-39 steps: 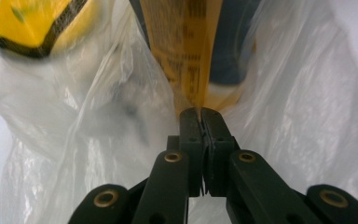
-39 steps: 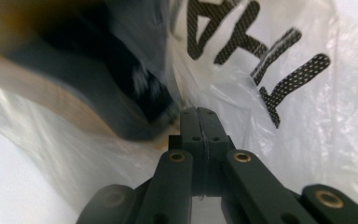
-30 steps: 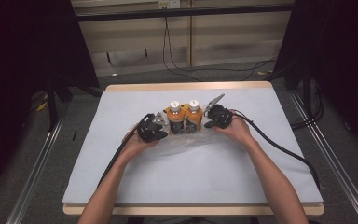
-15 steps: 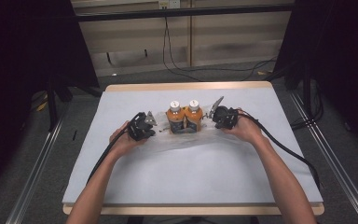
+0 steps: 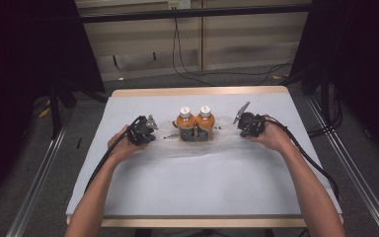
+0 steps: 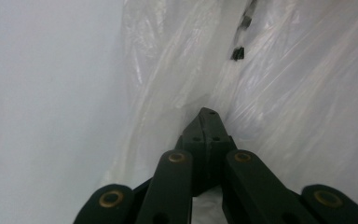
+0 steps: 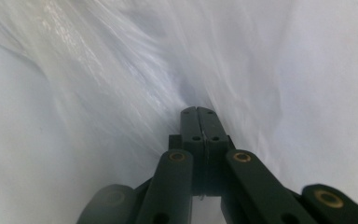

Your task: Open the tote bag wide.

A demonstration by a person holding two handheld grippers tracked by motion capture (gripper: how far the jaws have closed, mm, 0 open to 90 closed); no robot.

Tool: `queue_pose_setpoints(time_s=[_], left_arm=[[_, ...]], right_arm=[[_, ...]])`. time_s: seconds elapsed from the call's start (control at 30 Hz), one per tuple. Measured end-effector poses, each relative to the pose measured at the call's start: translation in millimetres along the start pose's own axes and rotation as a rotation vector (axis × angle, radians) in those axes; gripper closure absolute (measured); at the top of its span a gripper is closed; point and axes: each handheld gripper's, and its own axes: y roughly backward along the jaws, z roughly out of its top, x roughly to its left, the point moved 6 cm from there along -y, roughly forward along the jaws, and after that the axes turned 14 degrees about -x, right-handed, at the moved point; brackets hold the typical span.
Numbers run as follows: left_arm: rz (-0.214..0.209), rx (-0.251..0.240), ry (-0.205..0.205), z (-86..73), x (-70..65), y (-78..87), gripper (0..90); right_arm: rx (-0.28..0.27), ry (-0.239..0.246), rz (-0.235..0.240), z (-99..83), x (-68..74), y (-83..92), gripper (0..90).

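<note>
Bottles (image 5: 194, 124) mid-table, open tabletop (image 5: 187, 182) nearer

Overhead forward-down view; claw views close on clear plastic bag (image 5: 197, 145).

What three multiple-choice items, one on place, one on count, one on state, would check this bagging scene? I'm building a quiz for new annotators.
1. The bottles stand:
A. between the two grippers
B. at the table's near edge
C. on the floor

2. Orange bottles:
A. one
B. two
C. four

3. The left gripper is:
A. wide open
B. shut on the clear plastic bag
C. shut on a bottle cap

Key: 1 A, the high view shows a gripper on each side; 2 B, two white caps show; 3 B, jaws meet with film pinched.
</note>
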Motion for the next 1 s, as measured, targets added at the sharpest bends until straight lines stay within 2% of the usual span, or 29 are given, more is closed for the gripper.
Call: queue_pose_setpoints(time_s=[0.13,0.17,0.23,0.27,0.33,0.37,0.4,0.43,0.5,0.53,0.63,0.67,0.73,0.8,0.87,0.93,0.97,1.0], left_arm=[[-0.022,0.0,0.037,-8.7,9.0,5.4,90.0],[-0.027,-0.003,0.031,-9.5,10.2,6.0,90.0],[-0.032,0.0,0.035,-10.1,9.8,6.7,90.0],[-0.034,0.001,0.031,-10.2,9.3,6.8,90.0],[-0.032,0.006,0.031,-9.9,9.0,6.7,90.0],[-0.031,0.028,-0.001,-9.5,9.8,7.3,90.0],[-0.031,0.028,-0.001,-9.5,9.8,7.3,90.0],[-0.028,0.043,-0.018,-9.6,7.4,8.4,90.0],[-0.023,0.047,-0.016,-11.0,6.4,10.0,90.0],[-0.032,0.052,-0.018,-12.5,5.9,11.2,90.0],[-0.04,0.052,-0.016,-14.9,3.2,14.9,90.0],[-0.054,0.045,-0.001,-15.4,2.2,15.9,90.0],[-0.064,0.051,-0.014,-16.1,1.0,17.7,90.0],[-0.038,0.077,-0.074,-16.9,-0.3,19.1,90.0],[-0.017,0.092,-0.081,-15.5,1.6,16.3,90.0],[0.001,0.085,-0.059,-14.4,4.7,12.7,90.0],[0.002,0.087,-0.063,-14.2,8.0,12.3,90.0],[0.001,0.082,-0.047,-14.7,10.2,11.4,90.0]], right_arm=[[0.042,-0.013,-0.002,-15.3,-7.5,9.4,90.0],[0.066,0.017,-0.012,-19.2,-10.7,10.1,90.0],[0.059,0.01,-0.002,-21.3,-10.9,11.7,90.0],[0.047,-0.012,0.004,-22.9,-10.2,13.0,90.0],[0.058,0.009,0.008,-23.9,-8.9,13.9,90.0],[0.065,0.006,0.006,-23.7,-8.3,13.9,90.0],[0.065,0.006,0.006,-23.7,-8.3,13.9,90.0],[0.083,0.018,0.011,-23.8,-7.3,14.9,90.0],[0.082,0.031,0.014,-24.4,-7.2,15.1,90.0],[0.093,0.021,0.025,-25.6,-4.5,17.7,90.0],[0.085,0.033,0.036,-27.3,-1.8,19.3,90.0],[0.09,0.024,0.04,-28.1,-0.3,20.6,90.0],[0.086,0.006,0.044,-28.9,1.1,21.5,90.0],[0.07,0.003,0.065,-30.4,3.1,23.9,90.0],[0.049,-0.006,0.055,-30.0,1.8,22.3,90.0],[0.042,-0.013,0.031,-28.9,-2.5,20.1,90.0],[0.04,-0.016,0.03,-28.5,-4.0,18.8,90.0],[0.032,-0.015,0.02,-27.7,-6.3,17.9,90.0]])
